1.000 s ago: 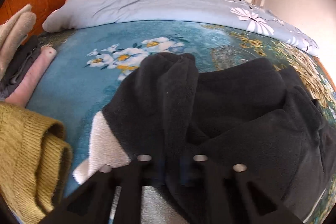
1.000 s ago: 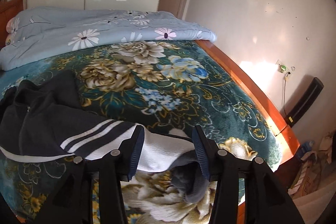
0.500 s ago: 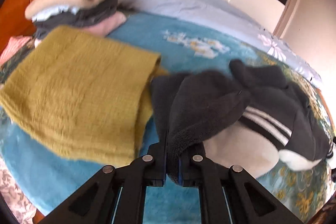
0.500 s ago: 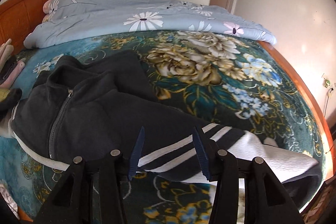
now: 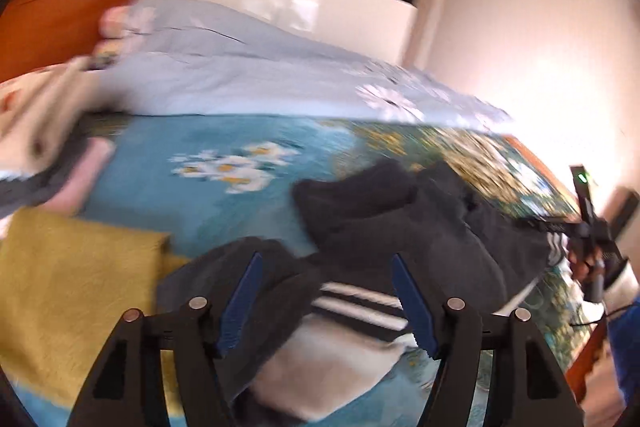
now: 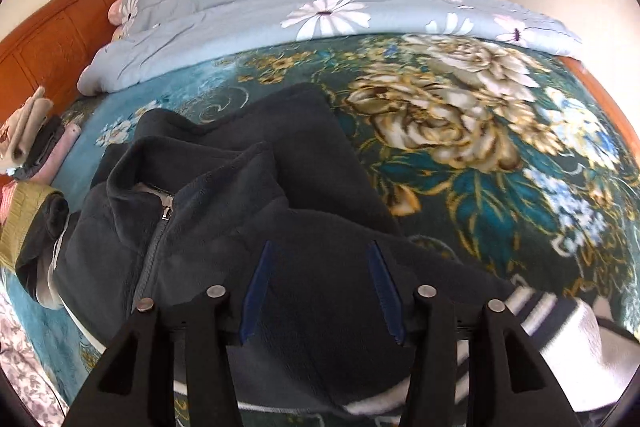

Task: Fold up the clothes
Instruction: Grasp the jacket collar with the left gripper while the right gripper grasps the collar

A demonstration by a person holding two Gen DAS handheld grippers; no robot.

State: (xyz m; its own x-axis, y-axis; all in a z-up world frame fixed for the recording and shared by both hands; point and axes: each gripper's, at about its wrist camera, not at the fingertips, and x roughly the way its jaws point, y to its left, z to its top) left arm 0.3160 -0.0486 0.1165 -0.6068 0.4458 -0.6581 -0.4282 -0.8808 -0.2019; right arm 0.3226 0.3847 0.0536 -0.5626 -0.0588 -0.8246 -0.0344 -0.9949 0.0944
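Your right gripper (image 6: 320,283) hangs with jaws spread over the dark fleece jacket (image 6: 248,227); its zipper (image 6: 166,213) lies left of them, its striped sleeve (image 6: 536,311) right.

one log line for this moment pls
task: fold clothes | left tongs: open, empty | right tongs: open, empty | dark fleece jacket: unfolded on bed

Left wrist view: strong motion blur across the bed (image 5: 240,147) and quilt (image 5: 240,79); the right-hand wall (image 5: 540,67) is washed out by daylight glare. Right wrist view: sharp and evenly daylit, slightly smeared on the blanket (image 6: 580,219) at right. Both show fisheye curvature and dark corner vignetting.
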